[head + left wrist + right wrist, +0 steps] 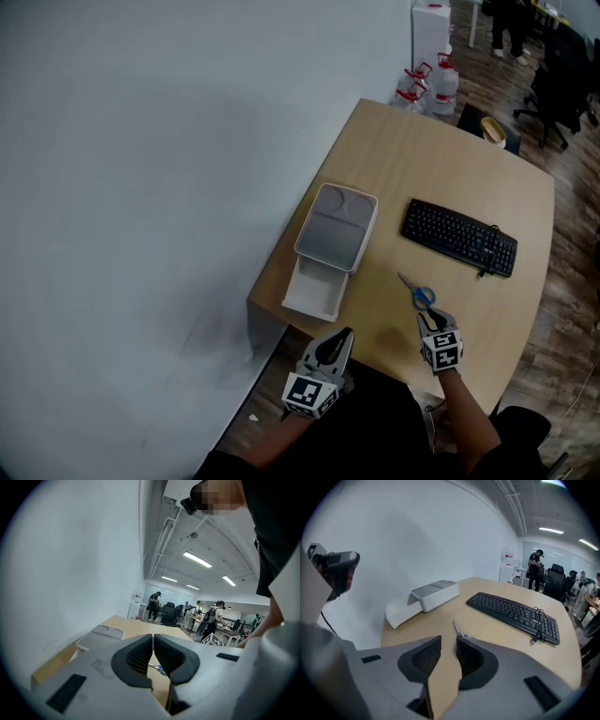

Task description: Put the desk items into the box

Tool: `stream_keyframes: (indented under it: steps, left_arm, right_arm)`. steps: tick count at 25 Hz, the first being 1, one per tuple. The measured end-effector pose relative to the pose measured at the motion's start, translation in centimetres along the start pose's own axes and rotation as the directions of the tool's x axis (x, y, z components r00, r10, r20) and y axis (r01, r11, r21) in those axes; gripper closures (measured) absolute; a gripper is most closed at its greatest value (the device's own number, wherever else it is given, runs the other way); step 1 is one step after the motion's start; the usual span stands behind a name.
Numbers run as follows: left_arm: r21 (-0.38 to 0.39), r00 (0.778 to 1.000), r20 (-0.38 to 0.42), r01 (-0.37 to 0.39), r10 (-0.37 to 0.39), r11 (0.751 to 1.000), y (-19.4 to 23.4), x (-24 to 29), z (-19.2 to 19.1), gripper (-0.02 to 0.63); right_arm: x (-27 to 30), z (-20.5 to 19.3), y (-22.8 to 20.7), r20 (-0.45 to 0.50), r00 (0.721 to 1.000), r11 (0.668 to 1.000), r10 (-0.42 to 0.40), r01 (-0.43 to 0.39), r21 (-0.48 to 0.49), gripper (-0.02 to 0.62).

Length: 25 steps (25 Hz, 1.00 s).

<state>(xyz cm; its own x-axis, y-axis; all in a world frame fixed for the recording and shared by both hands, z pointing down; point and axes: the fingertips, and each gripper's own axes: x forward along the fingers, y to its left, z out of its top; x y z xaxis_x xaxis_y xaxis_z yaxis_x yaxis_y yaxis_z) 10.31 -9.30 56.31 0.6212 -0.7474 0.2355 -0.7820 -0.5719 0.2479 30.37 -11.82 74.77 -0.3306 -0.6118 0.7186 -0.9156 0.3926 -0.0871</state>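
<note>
Blue-handled scissors lie on the wooden desk near its front edge. Just behind them my right gripper stands open with nothing between its jaws; in the right gripper view the scissors point away just past the fingertips of the gripper. A black keyboard with a coiled cable lies further right. At the desk's left edge is a white box, with a grey-topped lid lying partly over it. My left gripper is shut and empty at the front edge, near the box.
Beyond the desk's far end stand water bottles and a yellow-rimmed bin. An office chair and people are further back. A white wall runs along the left side. The desk top drops off on the left and at the front.
</note>
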Motion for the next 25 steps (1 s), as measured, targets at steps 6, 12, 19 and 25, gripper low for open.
stream_keyframes:
  steps: [6,12,19,25]
  left_arm:
    - [-0.033,0.999,-0.034,-0.037,0.035,0.999,1.0,0.4,-1.2,0.584]
    - [-0.054,0.996,-0.029,-0.09,0.089,0.994,2.5,1.2,-1.3,0.584]
    - [-0.076,0.992,-0.033,-0.122,0.12,0.99,3.7,2.4,-0.7,0.584]
    - [-0.083,0.992,-0.045,-0.125,0.121,0.989,3.8,2.7,-1.1,0.584]
  right_arm:
    - [3.8,-1.5,-2.0,-0.114,0.993,0.997,0.016,-0.024,-0.069,0.411]
    - [6.7,-3.3,-3.8,-0.22,0.975,0.993,0.027,-0.052,-0.109,0.377]
    - [8.7,-4.3,-4.8,-0.278,0.959,0.987,0.051,-0.092,-0.134,0.377]
    - [9.2,-4.3,-5.0,-0.288,0.957,0.982,0.036,-0.088,-0.169,0.397]
